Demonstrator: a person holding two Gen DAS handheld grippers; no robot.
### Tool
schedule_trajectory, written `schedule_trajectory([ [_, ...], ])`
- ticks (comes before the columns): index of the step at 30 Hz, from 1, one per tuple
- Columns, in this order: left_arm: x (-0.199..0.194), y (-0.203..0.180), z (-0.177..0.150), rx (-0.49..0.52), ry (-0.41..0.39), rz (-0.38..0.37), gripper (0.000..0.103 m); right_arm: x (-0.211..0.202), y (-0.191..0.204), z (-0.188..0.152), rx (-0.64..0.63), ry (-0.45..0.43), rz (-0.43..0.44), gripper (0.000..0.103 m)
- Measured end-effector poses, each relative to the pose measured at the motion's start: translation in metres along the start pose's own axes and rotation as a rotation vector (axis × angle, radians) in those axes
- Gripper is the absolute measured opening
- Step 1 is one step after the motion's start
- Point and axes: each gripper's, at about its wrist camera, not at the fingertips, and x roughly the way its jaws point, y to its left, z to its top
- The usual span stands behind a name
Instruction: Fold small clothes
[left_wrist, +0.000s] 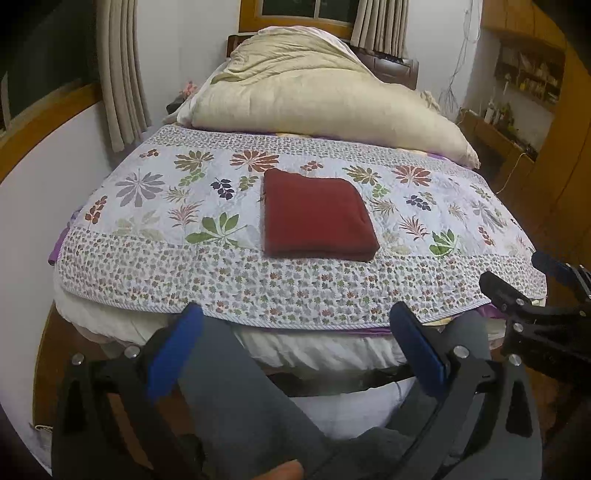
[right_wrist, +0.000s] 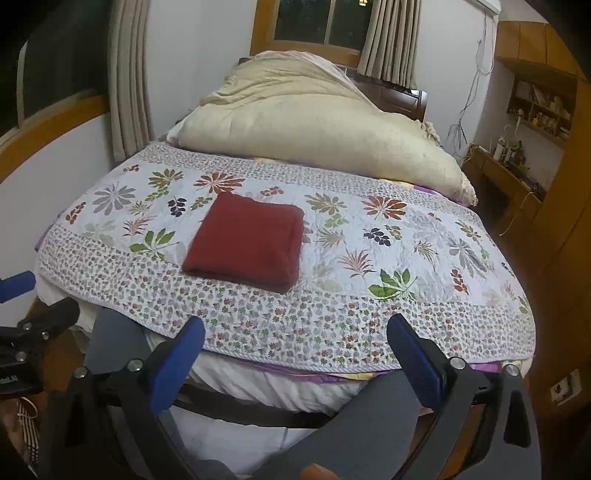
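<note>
Left wrist view shows my left gripper (left_wrist: 295, 343) held back at the foot of the bed (left_wrist: 332, 354), fingers spread wide and holding nothing. My right gripper (right_wrist: 295, 354) hangs the same way, wide and empty. The red garment (left_wrist: 317, 212) lies as a neat squared stack on the floral quilt (left_wrist: 147, 206), well apart from both grippers. I judge the folding done; I hold back so nothing disturbs the stack. A cream duvet (left_wrist: 295, 92) is bunched beyond it.

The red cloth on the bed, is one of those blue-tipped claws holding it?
No, the red cloth lies folded on the floral quilt, while the open left gripper hangs short of the bed's edge.
</note>
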Motion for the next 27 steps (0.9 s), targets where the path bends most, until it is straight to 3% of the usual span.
schedule_trajectory([
  [22, 0.0002, -0.0037, 0.0045, 0.008, -0.005, 0.039, 0.100, 0.0037, 0.0026, -0.0022, -0.018, -0.003, 0.015, 0.099],
  [27, 0.0010, -0.0037, 0.0041, 0.009, 0.000, 0.041, 0.100, 0.0079, 0.0036, -0.0029, -0.014, 0.017, 0.059, 0.099],
])
